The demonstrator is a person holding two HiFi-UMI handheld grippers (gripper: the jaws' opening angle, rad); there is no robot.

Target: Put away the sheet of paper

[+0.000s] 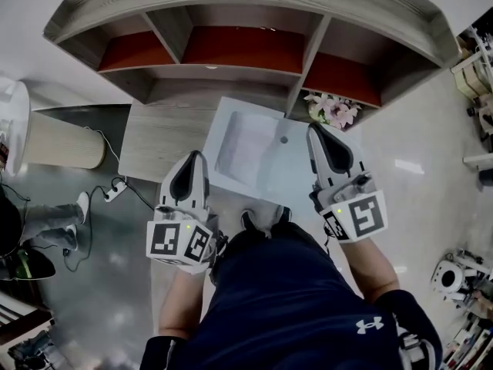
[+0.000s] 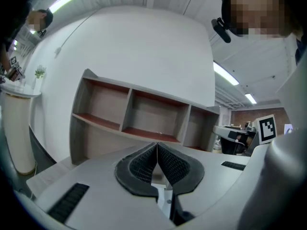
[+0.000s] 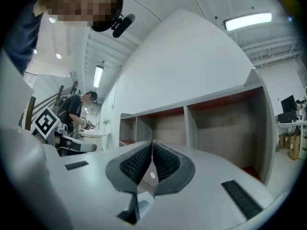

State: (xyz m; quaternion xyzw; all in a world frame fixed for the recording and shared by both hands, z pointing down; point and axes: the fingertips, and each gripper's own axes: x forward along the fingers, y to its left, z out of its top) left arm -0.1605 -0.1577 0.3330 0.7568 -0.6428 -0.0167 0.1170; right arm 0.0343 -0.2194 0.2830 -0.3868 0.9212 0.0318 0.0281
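Right claw (image 3: 152, 150) is closed on the right edge of the sheet (image 1: 254, 149). Left claw (image 2: 157, 152) is closed too, seemingly on its near left corner, so the sheet hangs between them above the counter (image 1: 158, 149). I judge this as the carrying step. Next, both claws should bring it far and level into a shelf (image 1: 231, 48) compartment. Flowers (image 1: 333, 110) at the right and the shelf dividers may catch it.

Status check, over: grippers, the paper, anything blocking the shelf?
Left gripper, right gripper both shut on the sheet of paper. Sheet spans between them, before the shelf. Flowers beside right gripper; nothing blocking.
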